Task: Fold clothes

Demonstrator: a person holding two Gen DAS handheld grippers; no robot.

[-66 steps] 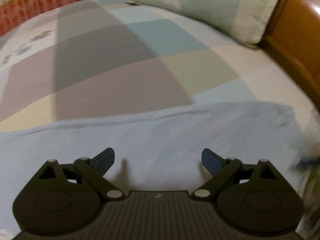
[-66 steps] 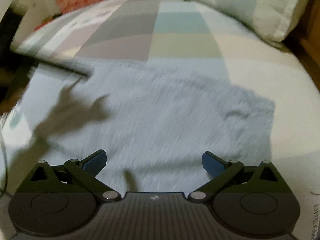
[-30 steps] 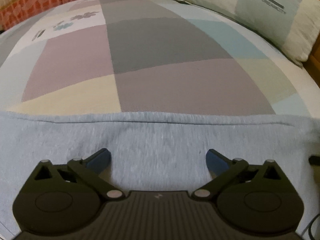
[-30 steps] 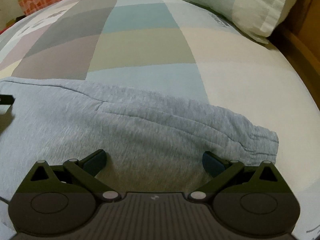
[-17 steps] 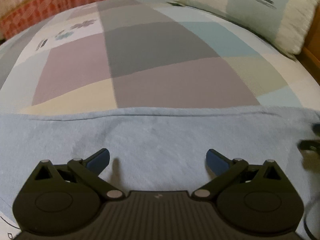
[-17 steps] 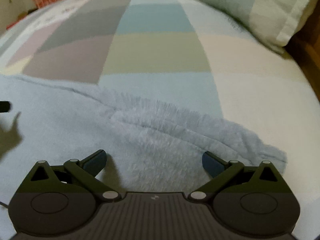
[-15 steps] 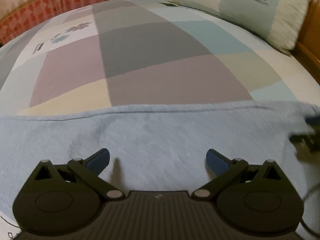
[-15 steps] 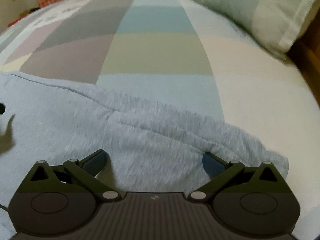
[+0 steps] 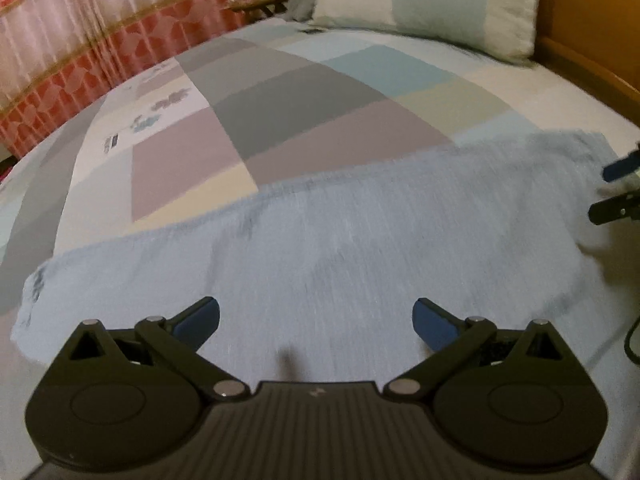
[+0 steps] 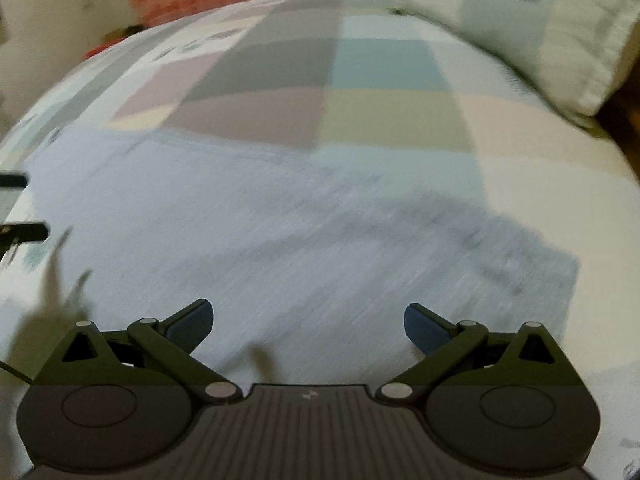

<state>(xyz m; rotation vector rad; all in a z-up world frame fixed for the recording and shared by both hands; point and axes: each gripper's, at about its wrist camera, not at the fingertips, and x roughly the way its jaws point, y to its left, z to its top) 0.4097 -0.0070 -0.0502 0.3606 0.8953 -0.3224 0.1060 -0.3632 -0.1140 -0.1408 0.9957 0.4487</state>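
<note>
Grippers number two, and both stand wide open with nothing between their blue-tipped fingers. The left gripper [image 9: 316, 322] hangs just above one pale blue garment [image 9: 320, 240], and the right gripper [image 10: 309, 326] hangs above the same cloth [image 10: 280, 220] nearer its other end; in the left wrist view the right gripper's fingers [image 9: 618, 188] show at the right edge, past the garment's end.

The single garment lies flat on the near part of a bed with a patchwork cover [image 9: 300, 92]. Its long axis runs left to right across both views. In the left wrist view its narrow, gathered end [image 9: 32, 292] points left, while the broad end [image 9: 580, 152] points right toward the wooden bed frame [image 9: 592, 52]. Motion blur hides finer seams.

Beyond the garment, the cover's coloured blocks stretch away to one pillow [image 9: 432, 4] by the frame. Farthest off hangs one red and pink patterned curtain [image 9: 80, 48].
</note>
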